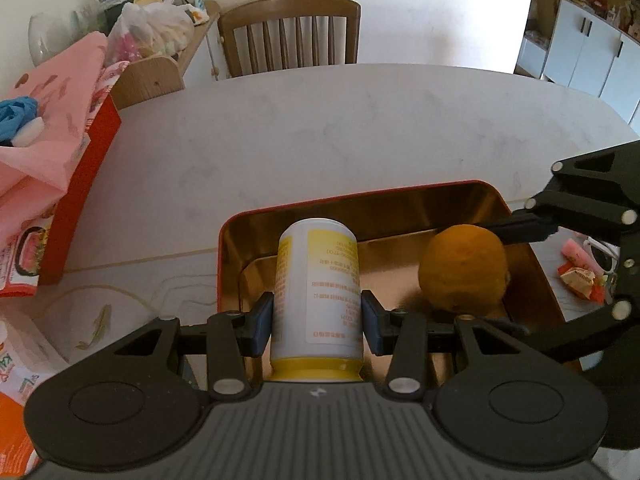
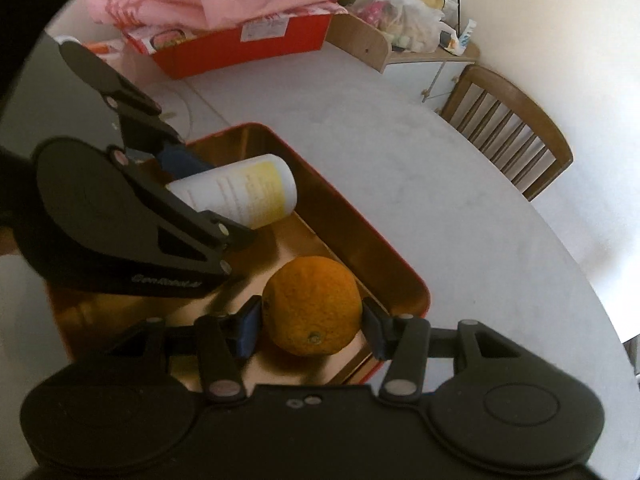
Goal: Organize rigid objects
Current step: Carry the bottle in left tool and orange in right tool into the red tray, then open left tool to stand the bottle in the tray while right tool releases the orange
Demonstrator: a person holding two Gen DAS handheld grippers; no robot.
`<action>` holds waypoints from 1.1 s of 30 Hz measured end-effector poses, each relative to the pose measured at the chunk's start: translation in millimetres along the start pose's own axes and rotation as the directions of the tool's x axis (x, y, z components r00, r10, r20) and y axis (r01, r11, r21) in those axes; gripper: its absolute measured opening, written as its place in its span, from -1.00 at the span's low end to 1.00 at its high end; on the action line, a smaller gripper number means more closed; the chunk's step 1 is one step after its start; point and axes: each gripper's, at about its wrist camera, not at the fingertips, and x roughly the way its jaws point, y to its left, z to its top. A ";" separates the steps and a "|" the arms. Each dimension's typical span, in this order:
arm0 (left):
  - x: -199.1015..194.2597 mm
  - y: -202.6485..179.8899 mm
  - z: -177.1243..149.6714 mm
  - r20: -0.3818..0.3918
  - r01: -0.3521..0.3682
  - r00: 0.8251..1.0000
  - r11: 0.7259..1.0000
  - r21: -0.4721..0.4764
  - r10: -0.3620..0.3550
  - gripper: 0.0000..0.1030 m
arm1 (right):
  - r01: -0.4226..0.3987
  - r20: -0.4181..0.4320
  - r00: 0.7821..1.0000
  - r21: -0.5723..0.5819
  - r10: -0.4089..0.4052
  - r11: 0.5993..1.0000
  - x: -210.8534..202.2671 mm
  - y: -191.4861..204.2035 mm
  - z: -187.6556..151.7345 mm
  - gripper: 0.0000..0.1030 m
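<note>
The left tool (image 1: pixel 317 322) grips a white-and-yellow can (image 1: pixel 317 296) at lower centre of the left wrist view, its blue pads (image 1: pixel 262 322) pressed against the can's sides. The can is white with a yellow band at its near end and a yellow panel along one side, with small printed text running down the white face. It points away from the camera, its far end over the near left part of a tin tray (image 1: pixel 400 196).

The right tool (image 2: pixel 313 330) clamps an orange (image 2: pixel 314 306) at lower centre of the right wrist view, one pad on each side of the fruit. The orange is round, deep in colour and dimpled, its small stem scar turned toward the camera. It sits low inside the tray's right-hand end; whether it touches the tray floor cannot be told.

The tray has a red outer rim and a shiny gold interior that reflects both objects. It rests on a pale, marble-patterned desk (image 1: pixel 340 132).

At the left edge of the left wrist view, a red box (image 1: pixel 86 184) draped with pink cloth (image 1: pixel 52 120) stands on the desk. A wooden chair (image 1: pixel 290 34) sits behind the desk at upper centre.
</note>
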 end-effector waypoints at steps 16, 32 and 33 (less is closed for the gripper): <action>16.0 -6.7 5.3 -0.032 -0.006 0.999 1.000 0.016 0.007 -0.14 | 0.025 0.018 1.000 0.000 -0.025 1.000 2.0 -3.3 -2.5 0.06; 1.0 -5.3 7.4 -0.008 0.000 1.000 1.000 -0.003 -0.001 -0.07 | -0.035 0.138 0.990 0.154 0.014 0.987 -66.6 -20.8 -19.7 0.26; -2.0 -5.5 7.0 -0.003 0.003 1.000 1.000 -0.006 -0.003 -0.04 | -0.036 0.142 0.990 0.161 0.013 0.986 -69.9 -21.4 -21.1 0.26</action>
